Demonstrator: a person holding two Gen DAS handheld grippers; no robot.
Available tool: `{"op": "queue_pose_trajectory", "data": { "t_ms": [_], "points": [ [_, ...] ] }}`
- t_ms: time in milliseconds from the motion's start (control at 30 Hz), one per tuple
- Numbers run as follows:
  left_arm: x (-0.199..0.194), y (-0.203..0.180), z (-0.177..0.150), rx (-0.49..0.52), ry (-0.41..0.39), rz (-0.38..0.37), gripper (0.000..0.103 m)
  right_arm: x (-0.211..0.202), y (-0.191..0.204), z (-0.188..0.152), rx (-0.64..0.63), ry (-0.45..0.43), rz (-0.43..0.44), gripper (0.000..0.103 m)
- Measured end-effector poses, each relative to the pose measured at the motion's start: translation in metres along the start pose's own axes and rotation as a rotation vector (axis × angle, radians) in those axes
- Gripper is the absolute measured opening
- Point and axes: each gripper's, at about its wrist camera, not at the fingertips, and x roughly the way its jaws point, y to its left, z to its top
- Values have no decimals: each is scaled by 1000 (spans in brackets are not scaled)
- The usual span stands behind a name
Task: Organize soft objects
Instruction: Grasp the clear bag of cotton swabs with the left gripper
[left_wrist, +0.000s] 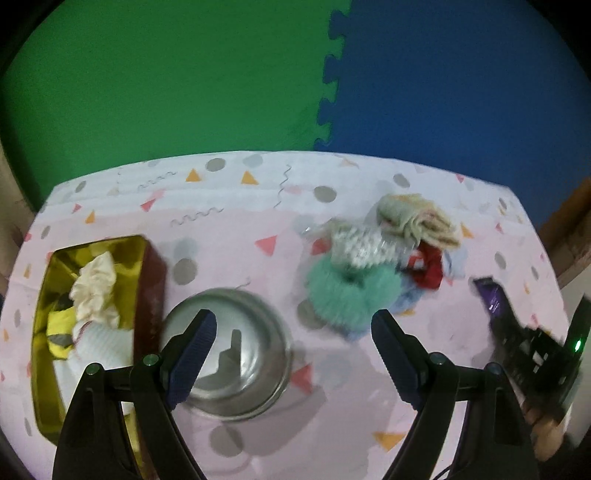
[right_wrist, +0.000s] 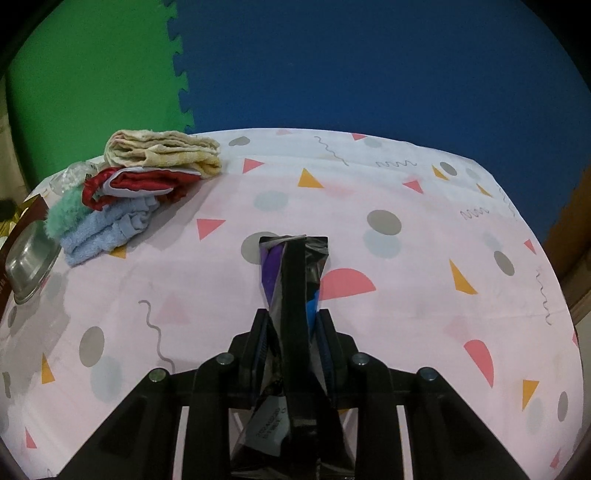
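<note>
A pile of soft things lies on the patterned tablecloth: a beige towel, a red cloth, a teal fluffy scrunchie, a light blue towel and a grey-white knit piece. The beige towel and red cloth also show in the right wrist view. My left gripper is open and empty, above a steel bowl, short of the pile. My right gripper is shut on a black and purple packet, held above the table.
A gold-lined tin box at the left holds a cream scrunchie, a yellow cloth and a white cloth. The right gripper with its packet shows at the right of the left wrist view. Green and blue foam mats lie beyond the table.
</note>
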Motion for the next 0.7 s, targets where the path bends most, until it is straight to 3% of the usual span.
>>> {"op": "queue_pose_trajectory", "data": {
  "t_ms": [233,367,500,600,700],
  "points": [
    [16,-16,35,-27,26,-38,83,1,-1,1,7,1,9,26],
    [34,-18,54,-77,80,-80,83,1,-2,1,13,1,16,26],
    [56,-20,62,-117,137,-74,83,1,-4,1,20,1,25,26],
    [70,-23,63,-119,176,-59,80,1,-5,1,24,1,29,26],
    [77,-25,64,-109,196,-64,67,1,-5,0,28,1,33,26]
  ]
}}
